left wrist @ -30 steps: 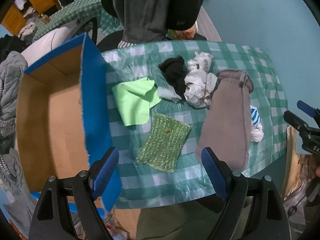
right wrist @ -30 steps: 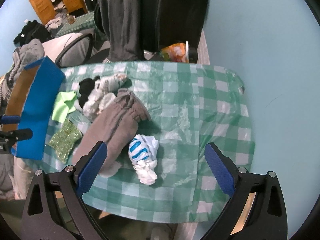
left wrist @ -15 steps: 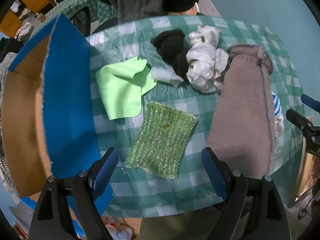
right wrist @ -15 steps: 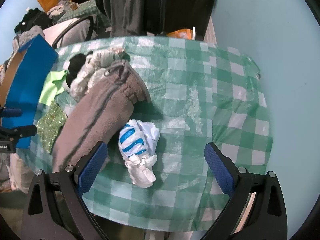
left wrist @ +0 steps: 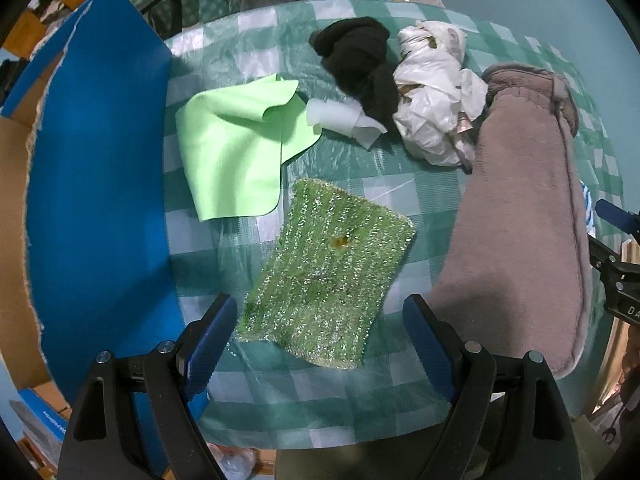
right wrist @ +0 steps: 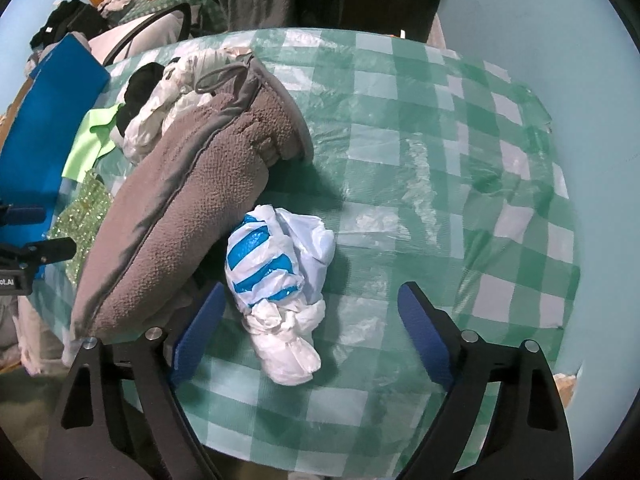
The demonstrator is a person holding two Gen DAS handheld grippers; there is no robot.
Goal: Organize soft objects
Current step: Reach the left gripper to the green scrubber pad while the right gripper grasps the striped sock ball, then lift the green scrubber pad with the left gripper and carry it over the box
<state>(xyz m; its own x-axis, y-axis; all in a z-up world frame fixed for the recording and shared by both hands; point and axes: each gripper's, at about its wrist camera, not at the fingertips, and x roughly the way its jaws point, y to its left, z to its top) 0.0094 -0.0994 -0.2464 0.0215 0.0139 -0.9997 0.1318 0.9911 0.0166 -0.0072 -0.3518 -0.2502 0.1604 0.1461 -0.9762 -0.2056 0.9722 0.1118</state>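
The round table (left wrist: 256, 40) under its green-and-white checked plastic cover serves as the landmark here. Over its near edge the left gripper (left wrist: 320, 334) points down with its blue-padded jaws spread wide, nothing pressed between them; the near end of the glittery green scrubbing cloth (left wrist: 328, 272) lies flat on the table between and just ahead of the fingertips, not touched by either pad. Toward the table's middle from that cloth lies a light green microfibre cloth (left wrist: 236, 148), one corner folded over, and beside it a small white scrap (left wrist: 340, 118). Further across the table sit a black knotted sock (left wrist: 360, 60) and a crumpled white plastic bag (left wrist: 432, 92), touching each other. Along the table's right side stretches a long grey-brown fleece item (left wrist: 516, 216), its cuffed end against the white bag. A blue-sided cardboard box (left wrist: 96, 184) stands against the table's left edge. The right gripper (right wrist: 310, 318) hangs over the near right part of the table, its jaws having just been closing a little yet standing well apart; the knotted white bag with blue stripes (right wrist: 276, 256) lies on the table between them, its tail near the left pad, neither pad pressing it. This striped bag rests against the fleece item's side
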